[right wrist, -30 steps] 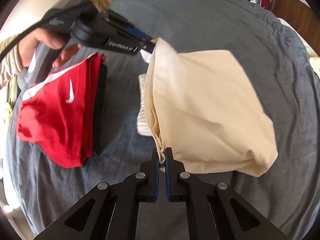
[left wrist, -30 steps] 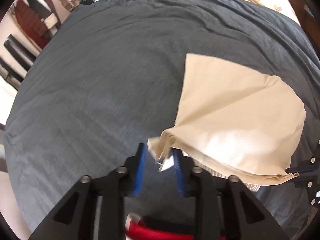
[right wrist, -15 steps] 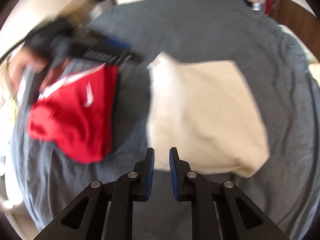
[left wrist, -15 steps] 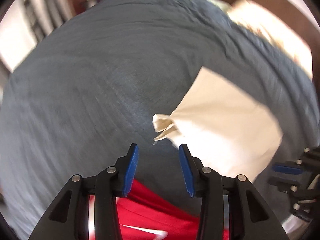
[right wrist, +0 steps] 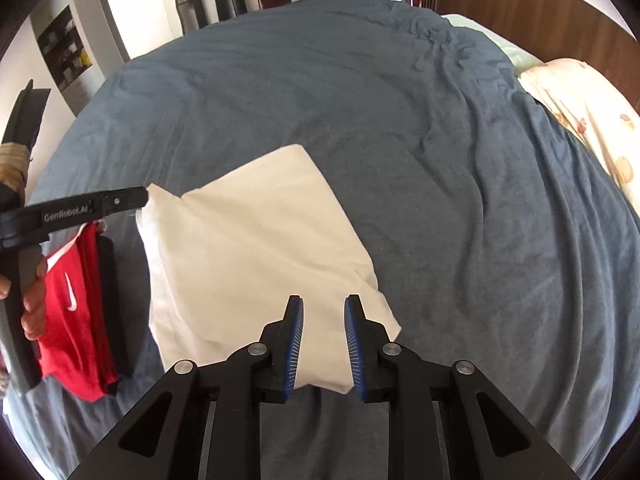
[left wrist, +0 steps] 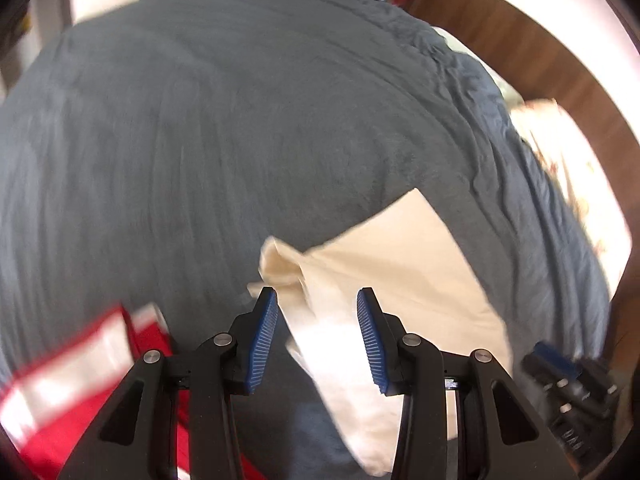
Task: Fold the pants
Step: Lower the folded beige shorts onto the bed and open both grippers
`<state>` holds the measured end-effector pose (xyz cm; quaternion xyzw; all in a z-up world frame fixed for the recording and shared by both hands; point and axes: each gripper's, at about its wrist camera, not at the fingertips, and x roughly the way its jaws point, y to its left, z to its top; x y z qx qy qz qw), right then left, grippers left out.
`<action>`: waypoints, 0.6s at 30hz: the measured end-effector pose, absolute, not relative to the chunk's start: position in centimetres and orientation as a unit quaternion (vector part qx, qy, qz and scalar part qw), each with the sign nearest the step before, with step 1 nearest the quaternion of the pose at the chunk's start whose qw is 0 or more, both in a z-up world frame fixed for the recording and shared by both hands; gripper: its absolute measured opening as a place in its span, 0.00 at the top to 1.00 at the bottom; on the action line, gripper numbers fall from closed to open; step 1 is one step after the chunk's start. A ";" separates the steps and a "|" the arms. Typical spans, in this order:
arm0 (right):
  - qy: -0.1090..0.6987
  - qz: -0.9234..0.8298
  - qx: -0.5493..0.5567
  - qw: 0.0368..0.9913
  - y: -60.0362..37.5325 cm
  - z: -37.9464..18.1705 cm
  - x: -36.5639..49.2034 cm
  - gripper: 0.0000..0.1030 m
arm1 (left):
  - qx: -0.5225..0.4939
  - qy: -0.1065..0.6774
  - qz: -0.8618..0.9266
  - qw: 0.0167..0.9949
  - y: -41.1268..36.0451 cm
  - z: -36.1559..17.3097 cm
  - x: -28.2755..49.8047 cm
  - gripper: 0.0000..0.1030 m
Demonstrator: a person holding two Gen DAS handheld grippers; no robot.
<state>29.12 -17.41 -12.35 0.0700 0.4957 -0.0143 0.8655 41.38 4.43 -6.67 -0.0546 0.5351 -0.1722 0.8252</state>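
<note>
Both tools, left (left wrist: 316,304) and right (right wrist: 322,312), gape unclenched over folded cream pants (right wrist: 256,256), seemingly flat.

The folded pants (right wrist: 256,248) are plain cream. They lie on a slate-grey bedspread (right wrist: 440,160). Left of the right hand-held gripper (right wrist: 323,312), red shorts (right wrist: 76,304) carry a white swoosh and white trim. Both hand-held grippers are black with ribbed blue pads (left wrist: 262,340). Far right, a pale yellow pillow (right wrist: 588,120) shows small orange motifs against a brown wooden headboard (right wrist: 540,12).
</note>
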 end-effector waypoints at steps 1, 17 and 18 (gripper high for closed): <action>0.497 -0.012 0.071 0.865 -17.8 -12.3 29.3 0.78 | -0.066 0.538 -0.165 0.824 4.4 -6.6 40.8 0.61; 0.503 0.038 0.010 0.863 -19.7 -13.8 26.8 0.78 | -0.122 0.584 -0.127 0.793 1.0 -10.5 28.6 0.73; 0.503 0.037 0.011 0.863 -19.8 -13.9 26.6 0.78 | -0.130 0.586 -0.123 0.790 0.8 -10.9 28.7 0.74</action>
